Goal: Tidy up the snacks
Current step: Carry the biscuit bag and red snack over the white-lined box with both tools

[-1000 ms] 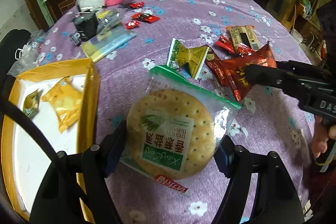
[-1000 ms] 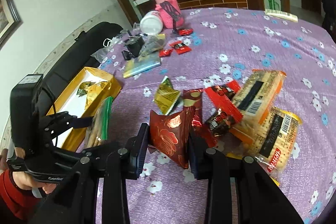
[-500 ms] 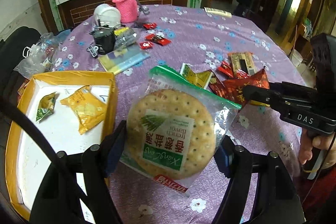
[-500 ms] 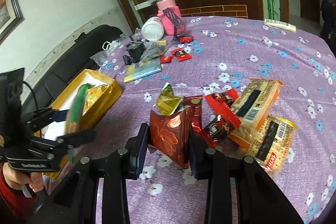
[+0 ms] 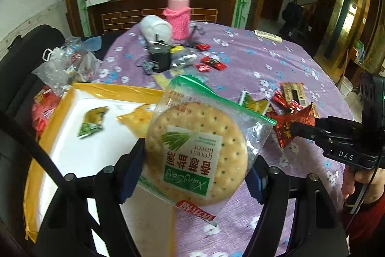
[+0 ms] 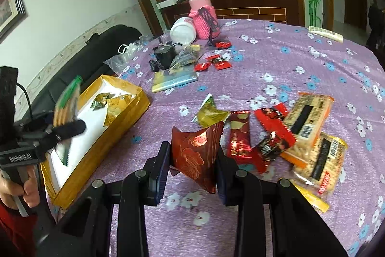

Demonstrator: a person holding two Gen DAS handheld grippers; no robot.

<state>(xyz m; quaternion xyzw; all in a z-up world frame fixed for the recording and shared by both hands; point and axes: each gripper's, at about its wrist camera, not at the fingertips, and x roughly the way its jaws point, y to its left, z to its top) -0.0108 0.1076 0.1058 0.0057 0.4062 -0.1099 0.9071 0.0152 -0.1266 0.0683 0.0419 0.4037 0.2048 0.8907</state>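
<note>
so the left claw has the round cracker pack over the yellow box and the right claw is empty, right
Not quite: the right claw is not empty. The right wrist view shows it shut on a dark red snack packet. The rest holds: the left claw has the round cracker pack over the yellow box.

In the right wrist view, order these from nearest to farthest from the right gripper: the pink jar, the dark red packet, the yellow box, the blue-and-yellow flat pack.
1. Dark red packet, clamped in the right gripper.
2. Yellow box, on the left.
3. Blue-and-yellow flat pack, mid-table.
4. Pink jar, far edge.
</note>
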